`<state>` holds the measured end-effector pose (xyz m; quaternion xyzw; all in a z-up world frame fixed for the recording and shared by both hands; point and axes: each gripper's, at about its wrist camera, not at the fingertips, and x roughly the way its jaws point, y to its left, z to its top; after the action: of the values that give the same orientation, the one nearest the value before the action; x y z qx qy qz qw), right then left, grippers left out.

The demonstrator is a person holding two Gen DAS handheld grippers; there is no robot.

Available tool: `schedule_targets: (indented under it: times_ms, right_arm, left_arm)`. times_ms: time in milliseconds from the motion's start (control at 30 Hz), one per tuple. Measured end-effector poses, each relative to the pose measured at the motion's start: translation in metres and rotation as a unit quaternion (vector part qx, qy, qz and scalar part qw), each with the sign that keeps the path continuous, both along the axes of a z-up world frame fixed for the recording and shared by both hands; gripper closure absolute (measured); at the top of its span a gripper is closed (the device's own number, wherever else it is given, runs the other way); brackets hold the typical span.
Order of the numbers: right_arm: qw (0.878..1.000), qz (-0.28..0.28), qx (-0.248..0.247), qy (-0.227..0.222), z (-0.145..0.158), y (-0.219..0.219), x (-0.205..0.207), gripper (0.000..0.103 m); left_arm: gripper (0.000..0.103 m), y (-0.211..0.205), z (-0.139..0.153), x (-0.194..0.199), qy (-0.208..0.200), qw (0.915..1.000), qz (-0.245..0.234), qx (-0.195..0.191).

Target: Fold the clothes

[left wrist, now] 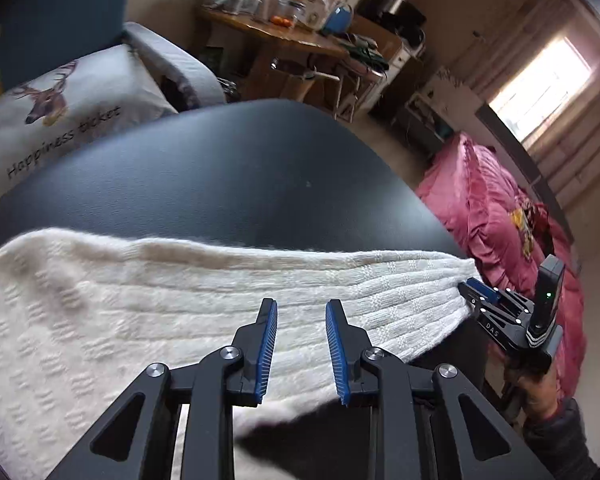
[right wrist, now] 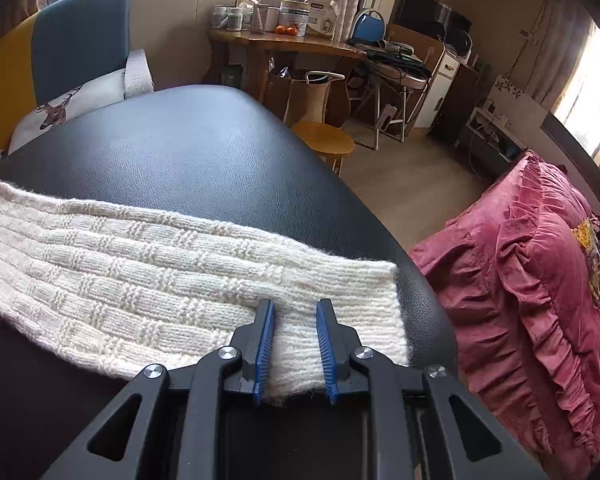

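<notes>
Black table (right wrist: 204, 148): padded, leather-look top, filling the middle of both views. Its far edge curves from 9 o'clock over to 3 o'clock.

Pink bedding (right wrist: 540, 280): ruffled, bunched at 3 o'clock off the table's right edge in the right wrist view.

Cream knit garment (right wrist: 140, 276): ribbed, lying flat as a long band across the near part of the table, running from 9 o'clock toward 3 o'clock. Its right end sits just beside the table's right edge; the near edge reaches the table's front edge at 6 o'clock.

Deer-print cushion (left wrist: 60, 108): at 10 o'clock in the left wrist view, beyond the table, on a grey armchair.

Left gripper (left wrist: 301, 304): at 6 o'clock over the near edge of the garment, blue-padded fingers spread with knit visible between them; contact with the fabric cannot be determined.

Right gripper (right wrist: 295, 304): at 6 o'clock at the garment's right end, fingers apart, a strip of knit lying between them. In the left wrist view it appears at 4 o'clock, tips at the garment's end, held by a hand (left wrist: 536, 388).
</notes>
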<state>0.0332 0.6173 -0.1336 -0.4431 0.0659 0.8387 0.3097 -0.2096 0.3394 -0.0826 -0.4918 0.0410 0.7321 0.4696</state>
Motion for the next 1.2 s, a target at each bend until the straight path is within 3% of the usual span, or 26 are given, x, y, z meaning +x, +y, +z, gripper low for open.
schedule_targets:
  times_ms: [133, 300, 433, 667, 733, 800, 833, 967, 1000, 1100, 1167, 1200]
  right_arm:
    - [0.991, 0.103, -0.051, 0.066, 0.028, -0.051, -0.03, 0.082]
    - [0.973, 0.204, -0.099, 0.044, 0.016, -0.117, -0.096, 0.082]
    - [0.974, 0.191, -0.122, -0.013, -0.021, -0.129, -0.134, 0.082]
    - [0.978, 0.168, -0.122, 0.012, -0.027, -0.113, -0.143, 0.082]
    - [0.975, 0.163, -0.15, 0.029, -0.021, -0.109, -0.136, 0.08]
    - [0.958, 0.17, -0.222, 0.072, -0.012, -0.106, -0.121, 0.077]
    - [0.938, 0.186, -0.274, 0.103, -0.007, -0.107, -0.11, 0.077]
    - [0.834, 0.258, -0.466, 0.142, -0.012, -0.132, -0.086, 0.065]
    - [0.827, 0.256, -0.481, 0.14, -0.017, -0.138, -0.084, 0.061]
    - [0.83, 0.232, -0.489, 0.135, -0.033, -0.15, -0.086, 0.05]
    - [0.839, 0.197, -0.488, 0.141, -0.043, -0.15, -0.094, 0.048]
    - [0.838, 0.182, -0.493, 0.148, -0.046, -0.147, -0.097, 0.045]
  left_arm:
    - [0.077, -0.054, -0.003, 0.004, 0.003, 0.9998, 0.018, 0.001]
    - [0.077, -0.089, -0.021, 0.018, -0.015, 0.9992, 0.038, 0.004]
    - [0.077, -0.099, -0.043, 0.031, -0.034, 0.9988, 0.033, -0.011]
    - [0.077, -0.111, -0.058, 0.03, -0.065, 0.997, 0.041, 0.01]
    - [0.077, -0.114, -0.056, 0.027, -0.072, 0.9964, 0.044, 0.014]
    - [0.077, -0.118, -0.051, 0.02, -0.08, 0.9947, 0.059, 0.027]
    - [0.077, -0.121, -0.048, 0.017, -0.08, 0.994, 0.066, 0.033]
    - [0.077, -0.128, -0.043, 0.011, -0.056, 0.9946, 0.086, 0.013]
    - [0.077, -0.129, -0.043, 0.014, -0.053, 0.995, 0.084, 0.009]
    - [0.077, -0.135, -0.039, 0.031, -0.04, 0.9968, 0.068, 0.012]
    - [0.077, -0.133, -0.036, 0.041, -0.043, 0.9976, 0.047, 0.026]
    - [0.077, -0.131, -0.035, 0.049, -0.046, 0.9976, 0.038, 0.034]
